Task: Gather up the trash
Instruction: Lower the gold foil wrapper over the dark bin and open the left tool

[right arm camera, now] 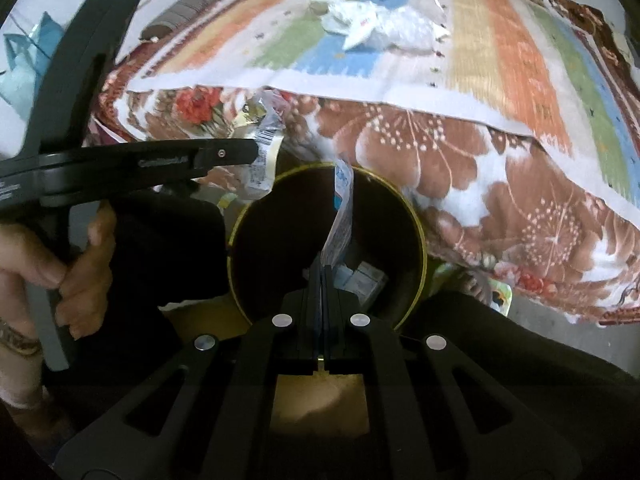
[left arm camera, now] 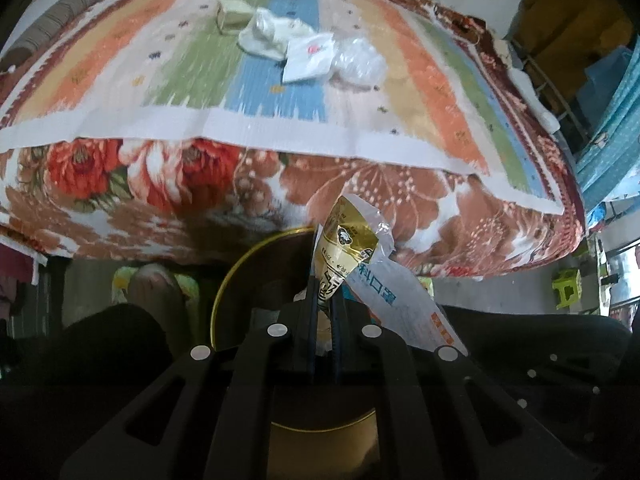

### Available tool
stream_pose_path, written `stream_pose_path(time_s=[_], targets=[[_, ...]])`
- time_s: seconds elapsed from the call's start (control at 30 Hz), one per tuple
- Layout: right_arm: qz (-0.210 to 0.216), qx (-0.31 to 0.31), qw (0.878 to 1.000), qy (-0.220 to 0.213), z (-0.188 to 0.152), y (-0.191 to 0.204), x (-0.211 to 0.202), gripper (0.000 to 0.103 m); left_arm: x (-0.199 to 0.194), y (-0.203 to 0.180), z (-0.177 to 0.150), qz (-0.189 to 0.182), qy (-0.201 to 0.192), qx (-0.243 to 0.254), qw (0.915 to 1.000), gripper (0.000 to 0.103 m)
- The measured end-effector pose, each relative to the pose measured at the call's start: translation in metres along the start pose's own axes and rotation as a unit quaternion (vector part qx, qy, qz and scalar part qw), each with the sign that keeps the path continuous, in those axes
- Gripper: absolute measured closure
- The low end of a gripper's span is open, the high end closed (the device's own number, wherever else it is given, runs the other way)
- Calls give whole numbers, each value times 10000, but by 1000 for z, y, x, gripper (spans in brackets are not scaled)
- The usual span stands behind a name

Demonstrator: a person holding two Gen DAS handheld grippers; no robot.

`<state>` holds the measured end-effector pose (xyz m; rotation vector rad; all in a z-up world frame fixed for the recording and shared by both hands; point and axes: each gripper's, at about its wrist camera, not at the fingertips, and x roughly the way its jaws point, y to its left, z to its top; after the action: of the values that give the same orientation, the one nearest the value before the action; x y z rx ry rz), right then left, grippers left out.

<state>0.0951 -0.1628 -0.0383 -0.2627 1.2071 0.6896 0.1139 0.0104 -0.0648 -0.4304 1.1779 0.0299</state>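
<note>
Gold-rimmed bin (right arm camera: 418, 236) sits directly beneath both pinched wrappers: right gripper (right arm camera: 322, 276) clamps the blue-white wrapper (right arm camera: 340, 220) over its mouth, left gripper (left arm camera: 325, 300) nips the gold wrapper (left arm camera: 348, 236) above the near rim.

gold wrapper (left arm camera: 349, 236) and white wrapper (right arm camera: 341, 216) dangle above round bin (right arm camera: 416, 216).

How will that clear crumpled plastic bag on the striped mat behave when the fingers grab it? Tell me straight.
The clear plastic bag is probably very light and floppy: it lies crumpled and see-through on the striped mat. It would likely collapse under a pinch rather than hold shape. Its glossy film may be slippery, and since it touches the white packet beside it, it may drag that along.
</note>
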Motion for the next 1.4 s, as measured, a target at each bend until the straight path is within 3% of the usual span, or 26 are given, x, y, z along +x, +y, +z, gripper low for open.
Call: stream_pose_path(time_s=[0.37,0.83,0.93,1.0,1.07,1.4], targets=[[108,429,9977,523,5,-10,47,103,33,20,-8,93,673,-594,9959,96],[96,1133,9895,897,9,-33,73,101,48,35,-10,110,976,-1028,9898,95],[39,1178,9889,900,10,-34,76,100,47,40,-8,10,952,-1181,9884,72],[17,1279,9876,915,10,-38,77,93,46,42,-5,-86,930,-1225,9881,56],[-34,1364,9870,854,11,-41,76,68,42,43,-2,-59,841,-1229,9888,51],[114,1608,9856,504,24,-54,56,60,14,47,13,238,353,-1072,9933,47]])
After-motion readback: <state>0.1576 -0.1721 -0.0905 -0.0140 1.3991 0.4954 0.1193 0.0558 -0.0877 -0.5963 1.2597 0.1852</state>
